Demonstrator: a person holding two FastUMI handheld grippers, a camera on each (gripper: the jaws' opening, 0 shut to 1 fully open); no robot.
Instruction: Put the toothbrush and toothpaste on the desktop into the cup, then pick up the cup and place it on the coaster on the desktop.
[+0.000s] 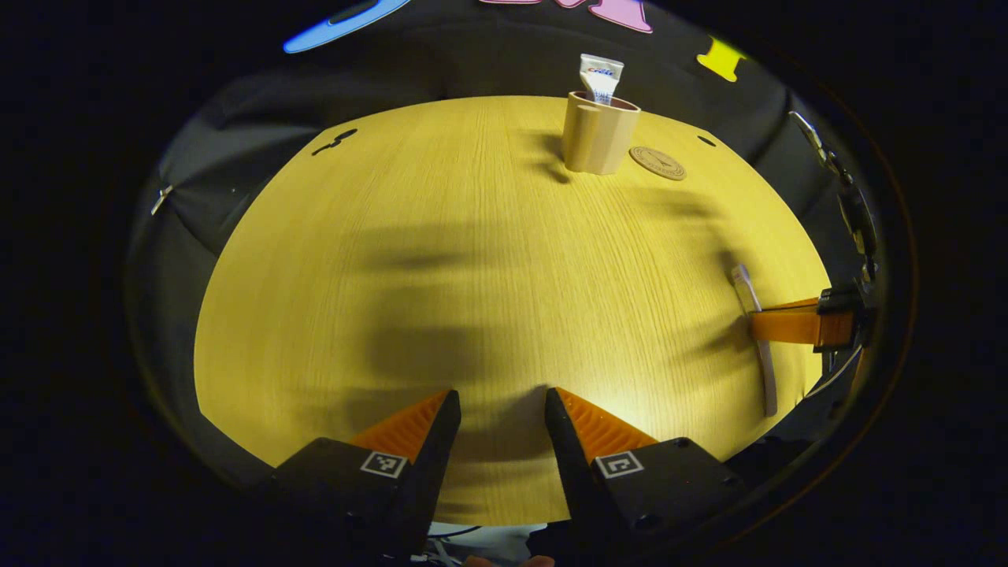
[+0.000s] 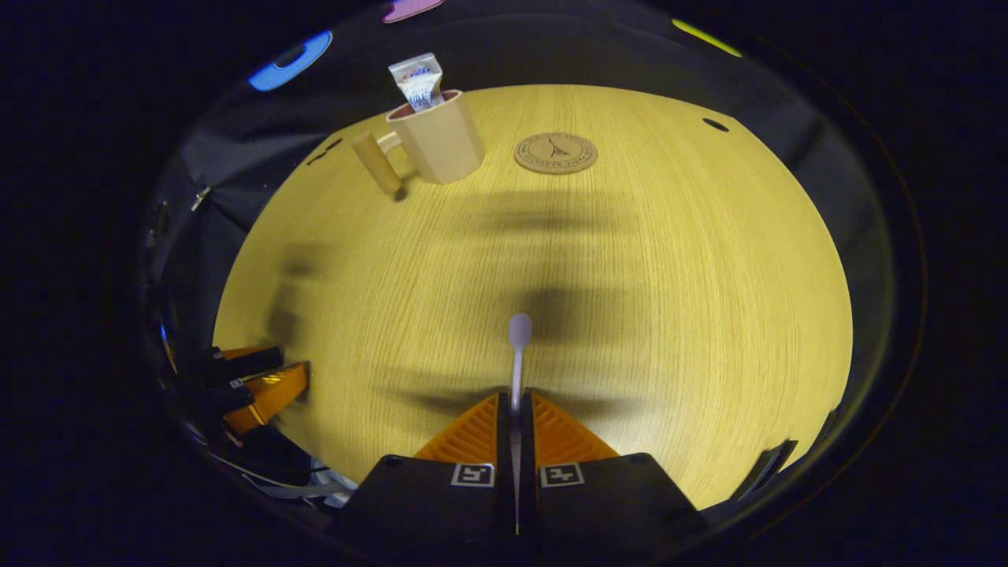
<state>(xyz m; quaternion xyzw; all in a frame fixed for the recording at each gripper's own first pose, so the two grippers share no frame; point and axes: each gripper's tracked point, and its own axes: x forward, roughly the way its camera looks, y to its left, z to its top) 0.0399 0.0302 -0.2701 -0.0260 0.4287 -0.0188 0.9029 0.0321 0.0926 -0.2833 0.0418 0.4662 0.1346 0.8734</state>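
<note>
A beige cup stands at the far side of the wooden desktop with the toothpaste tube upright inside it. Just right of it lies a round brown coaster. My left gripper is open over the near edge, nothing between its fingers. The right gripper view shows my right gripper shut on the white toothbrush, whose head points ahead toward the cup and coaster. In the left gripper view the toothbrush appears at the right, held by orange fingers.
The cup's handle sticks out to its left in the right gripper view. Small dark holes mark the desktop near its far edge. The left gripper's orange fingers show at the lower left of the right gripper view.
</note>
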